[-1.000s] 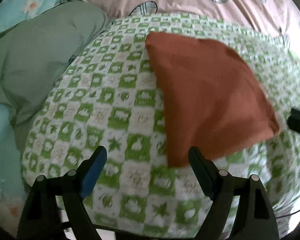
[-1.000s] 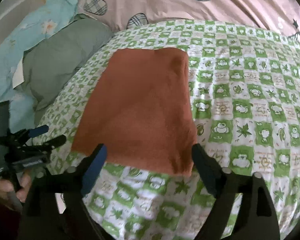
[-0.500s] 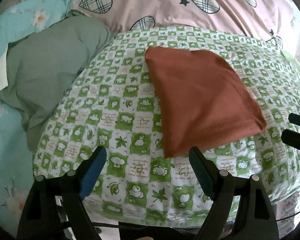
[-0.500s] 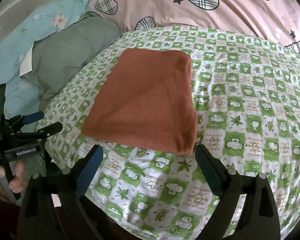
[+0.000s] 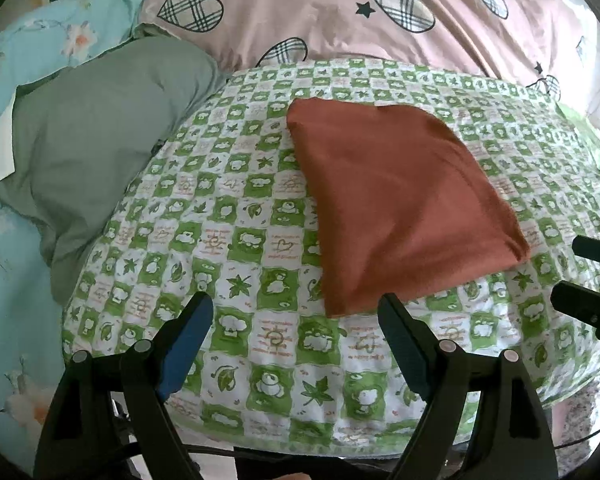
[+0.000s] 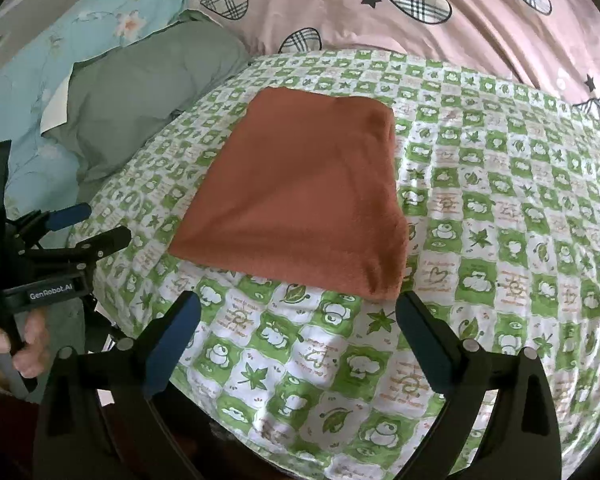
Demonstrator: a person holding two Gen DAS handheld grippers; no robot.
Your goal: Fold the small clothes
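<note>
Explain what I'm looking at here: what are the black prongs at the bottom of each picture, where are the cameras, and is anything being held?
No robot arm here: a person holds one two-finger gripper in each hand, with a fisheye camera on each looking forward along its fingers. The prongs are those fingers. One picture is from the left gripper, the other from the right gripper. Both are open and hold nothing. The right view also shows the left gripper from the side, in the person's hand. On the green checked cloth lies a folded rust-orange garment, flat and untouched. Behind are a grey-green pillow and pink heart-print bedding.
</note>
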